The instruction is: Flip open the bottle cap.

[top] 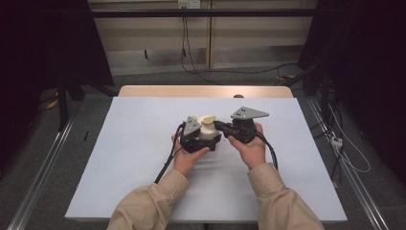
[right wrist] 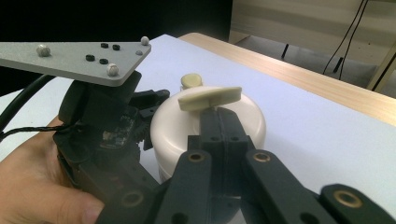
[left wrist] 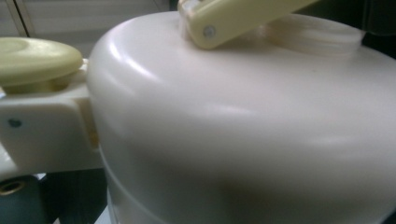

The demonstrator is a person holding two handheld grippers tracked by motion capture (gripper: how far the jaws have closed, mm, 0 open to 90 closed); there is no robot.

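1. While my left gripper [top: 197,136] braces the cream jug [top: 208,130] at the middle of the white table [top: 134,158], its body can't turn; whether those jaws clamp it or only cradle it I can't tell.
2. With my right gripper [right wrist: 219,122] I keep the jaws fully closed, their tips right under the pale yellow handle [right wrist: 209,99], apparently to lift it.
3. Just behind the handle sits the round button [right wrist: 191,80], untouched.
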